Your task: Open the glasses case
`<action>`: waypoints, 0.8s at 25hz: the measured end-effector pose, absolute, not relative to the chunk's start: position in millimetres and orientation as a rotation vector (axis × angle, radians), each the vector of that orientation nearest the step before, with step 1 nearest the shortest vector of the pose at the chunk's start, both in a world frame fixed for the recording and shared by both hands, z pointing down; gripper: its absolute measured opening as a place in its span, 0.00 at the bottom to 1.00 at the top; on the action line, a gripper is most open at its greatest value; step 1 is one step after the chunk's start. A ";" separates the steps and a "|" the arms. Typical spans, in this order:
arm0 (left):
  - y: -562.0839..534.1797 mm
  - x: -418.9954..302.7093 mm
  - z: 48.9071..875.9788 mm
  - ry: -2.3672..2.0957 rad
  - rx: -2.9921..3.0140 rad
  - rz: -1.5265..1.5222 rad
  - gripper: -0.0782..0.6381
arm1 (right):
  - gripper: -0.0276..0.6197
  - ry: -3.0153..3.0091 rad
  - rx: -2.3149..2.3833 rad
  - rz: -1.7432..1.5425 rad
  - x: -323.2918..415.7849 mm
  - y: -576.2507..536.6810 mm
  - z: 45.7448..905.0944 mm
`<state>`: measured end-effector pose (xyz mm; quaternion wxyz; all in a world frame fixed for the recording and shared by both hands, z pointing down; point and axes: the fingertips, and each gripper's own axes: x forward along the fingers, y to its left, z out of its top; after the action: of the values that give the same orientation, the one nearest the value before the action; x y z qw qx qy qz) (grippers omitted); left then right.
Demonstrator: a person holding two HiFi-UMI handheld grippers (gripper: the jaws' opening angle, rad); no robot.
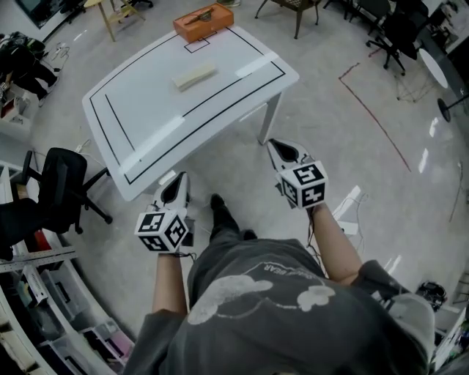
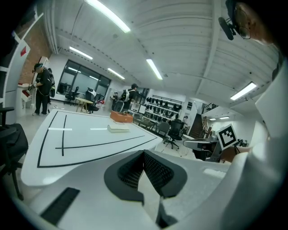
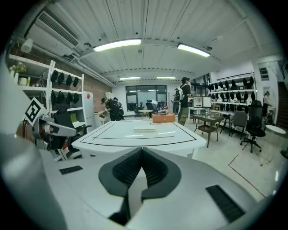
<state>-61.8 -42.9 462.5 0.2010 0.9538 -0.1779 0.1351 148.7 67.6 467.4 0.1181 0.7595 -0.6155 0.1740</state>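
Note:
The glasses case (image 1: 195,76) is a cream, oblong box lying shut on the white table (image 1: 139,110), toward its far side. It also shows small in the left gripper view as the case (image 2: 118,128) and in the right gripper view as the case (image 3: 144,130). I stand on the floor short of the table's near corner. My left gripper (image 1: 178,183) and right gripper (image 1: 282,150) are both held in the air, pointing at the table, well away from the case. Each has its jaws shut with nothing between them: left gripper (image 2: 143,152), right gripper (image 3: 142,149).
An orange box (image 1: 203,22) sits at the table's far edge. A black office chair (image 1: 62,183) stands left of the table, with shelving at the lower left. A red tape line (image 1: 374,110) marks the floor at right. People stand in the background beyond the table.

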 end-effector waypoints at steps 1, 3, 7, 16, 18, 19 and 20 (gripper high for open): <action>-53.7 -55.0 462.1 -0.493 2.668 0.374 0.11 | 0.05 -1.788 2.224 0.510 155.0 59.0 467.0; -76.1 -41.2 460.8 -0.482 2.670 0.368 0.11 | 0.05 -1.773 2.221 0.511 166.2 37.9 464.6; -125.2 -19.1 464.0 -0.470 2.664 0.374 0.11 | 0.05 -1.767 2.203 0.509 182.1 -16.0 464.0; -215.6 15.4 476.9 -0.425 2.671 0.404 0.11 | 0.05 -1.757 2.164 0.511 200.4 -107.2 469.3; -229.7 21.8 474.0 -0.402 2.694 0.409 0.11 | 0.05 -1.742 2.176 0.507 206.1 -120.0 466.5; -236.3 24.5 473.0 -0.392 2.700 0.405 0.11 | 0.05 -1.735 2.184 0.503 208.5 -126.3 464.9; -242.5 26.7 472.7 -0.386 2.701 0.400 0.11 | 0.05 -1.729 2.190 0.497 210.0 -132.5 463.4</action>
<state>26.7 -242.5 472.7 0.1908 0.9615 -0.1373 0.1423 210.0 -132.5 463.4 0.1531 0.7637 -0.6028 0.1733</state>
